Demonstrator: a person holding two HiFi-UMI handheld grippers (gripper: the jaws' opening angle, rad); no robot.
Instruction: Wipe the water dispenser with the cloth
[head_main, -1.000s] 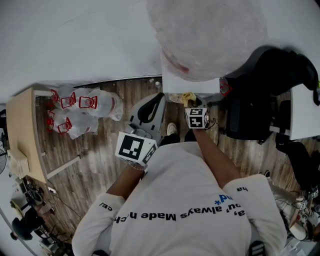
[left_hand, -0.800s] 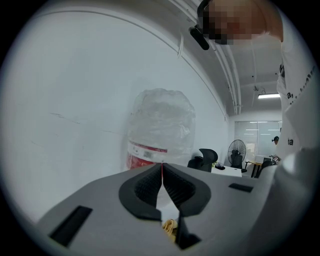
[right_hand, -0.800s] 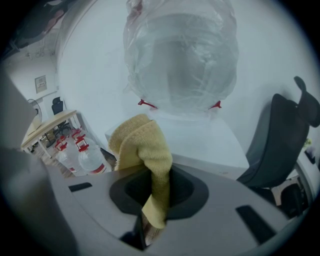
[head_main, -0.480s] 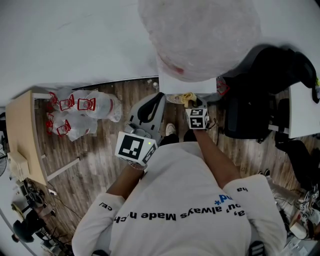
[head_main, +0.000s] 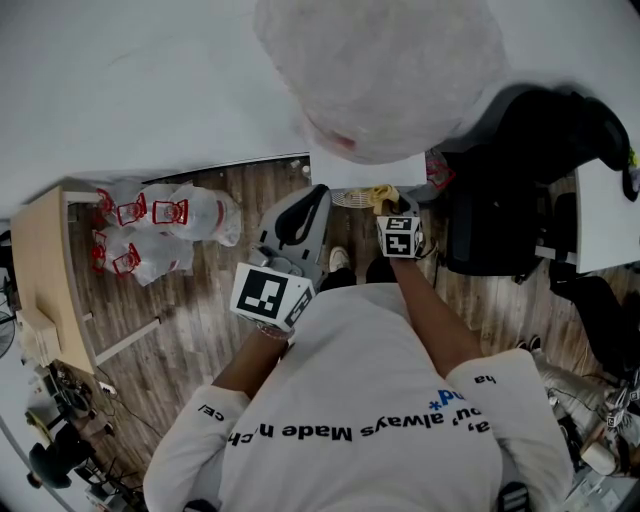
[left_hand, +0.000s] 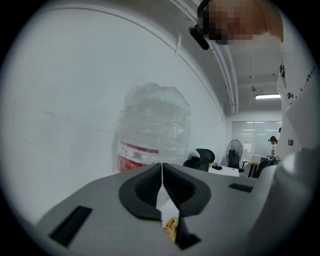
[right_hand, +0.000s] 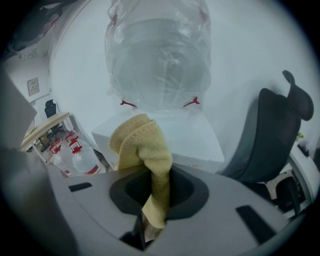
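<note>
The white water dispenser (right_hand: 165, 135) stands against the wall with a big plastic-wrapped bottle (right_hand: 159, 55) on top; from the head view the bottle (head_main: 385, 70) covers most of the dispenser's white body (head_main: 362, 172). My right gripper (right_hand: 156, 187) is shut on a yellow cloth (right_hand: 145, 150), held just in front of the dispenser's top; the head view shows that cloth (head_main: 381, 196) at the dispenser's front edge. My left gripper (left_hand: 162, 186) is shut with nothing in it, held lower and to the left (head_main: 296, 235), pointing at the bottle (left_hand: 155, 132).
A black office chair (head_main: 520, 190) stands close to the right of the dispenser. Several empty water bottles (head_main: 160, 225) lie on the wooden floor at the left, beside a light wooden table (head_main: 45, 270). A white desk edge (head_main: 605, 220) is at the far right.
My right gripper with the cloth has edged slightly up and right toward the dispenser. The head camera has shifted a little. The left gripper has stayed put.
</note>
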